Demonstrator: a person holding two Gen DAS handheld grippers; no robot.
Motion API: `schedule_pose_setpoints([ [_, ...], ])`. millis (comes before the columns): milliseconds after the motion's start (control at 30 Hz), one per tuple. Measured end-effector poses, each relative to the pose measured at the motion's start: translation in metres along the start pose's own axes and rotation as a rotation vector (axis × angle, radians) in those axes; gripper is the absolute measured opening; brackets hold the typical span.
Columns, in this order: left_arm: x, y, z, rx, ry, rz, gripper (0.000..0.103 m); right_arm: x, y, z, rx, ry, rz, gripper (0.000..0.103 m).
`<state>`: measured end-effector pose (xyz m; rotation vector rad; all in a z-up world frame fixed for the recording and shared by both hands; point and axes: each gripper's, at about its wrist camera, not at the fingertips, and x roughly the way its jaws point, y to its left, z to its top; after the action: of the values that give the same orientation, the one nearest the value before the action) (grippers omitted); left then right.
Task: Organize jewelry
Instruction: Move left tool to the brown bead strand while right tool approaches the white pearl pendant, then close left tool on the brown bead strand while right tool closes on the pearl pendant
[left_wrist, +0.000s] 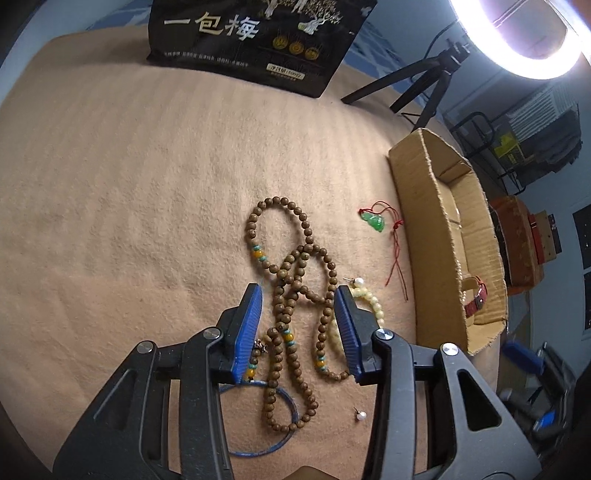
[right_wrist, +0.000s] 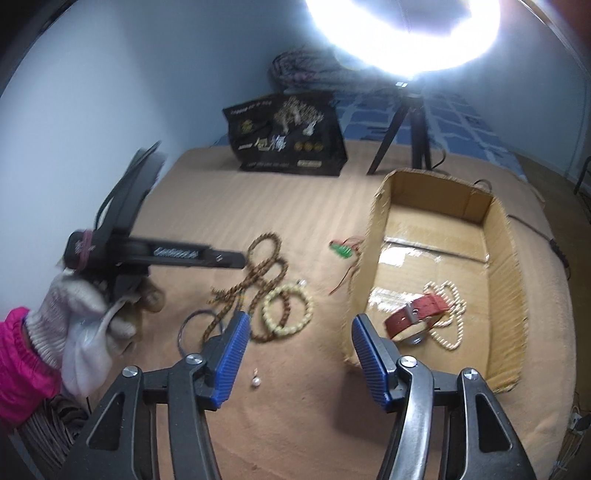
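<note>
A long brown wooden bead strand (left_wrist: 291, 295) lies looped on the tan blanket; it also shows in the right wrist view (right_wrist: 258, 266). My left gripper (left_wrist: 299, 299) is open, its jaws on either side of the strand, just above it. A cream bead bracelet (right_wrist: 288, 310) lies beside the strand. A green pendant on red cord (left_wrist: 373, 220), two pearl earrings (left_wrist: 360, 416) (left_wrist: 357, 282) and a blue cord ring (left_wrist: 273, 439) lie nearby. My right gripper (right_wrist: 299, 325) is open and empty, left of the cardboard box (right_wrist: 506, 258), which holds a red watch (right_wrist: 417, 314) and a cream necklace (right_wrist: 450, 314).
A black snack bag (right_wrist: 288, 144) stands at the blanket's far edge. A tripod (right_wrist: 406, 129) with a bright ring light (right_wrist: 402, 33) stands behind the box. The person's gloved hand (right_wrist: 85, 317) holds the left gripper's handle.
</note>
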<state>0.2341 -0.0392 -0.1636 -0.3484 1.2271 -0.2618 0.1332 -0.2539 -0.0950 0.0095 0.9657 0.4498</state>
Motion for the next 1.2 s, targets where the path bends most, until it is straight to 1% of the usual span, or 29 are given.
schedule_pose_setpoints([
  [267, 0.015, 0.006, 0.006, -0.034, 0.01, 0.027, 0.041, 0.019, 0.02, -0.019, -0.05, 0.065, 0.027, 0.054],
  [333, 0.018, 0.007, 0.008, -0.039, 0.013, 0.024, 0.041, 0.023, 0.021, -0.021, -0.048, 0.079, 0.033, 0.052],
  [533, 0.025, 0.008, 0.012, -0.059, 0.032, 0.002, 0.041, 0.033, 0.021, -0.027, -0.046, 0.113, 0.042, 0.049],
  [767, 0.038, -0.001, 0.011, -0.027, 0.047, 0.037, 0.041, 0.046, 0.026, -0.032, -0.053, 0.149, 0.056, 0.043],
  [933, 0.045, -0.008, 0.008, 0.015, 0.043, 0.07, 0.041, 0.06, 0.031, -0.038, -0.076, 0.185, 0.057, 0.039],
  [1200, 0.051, -0.016, 0.006, 0.069, 0.03, 0.115, 0.04, 0.081, 0.039, -0.043, -0.105, 0.235, 0.04, 0.036],
])
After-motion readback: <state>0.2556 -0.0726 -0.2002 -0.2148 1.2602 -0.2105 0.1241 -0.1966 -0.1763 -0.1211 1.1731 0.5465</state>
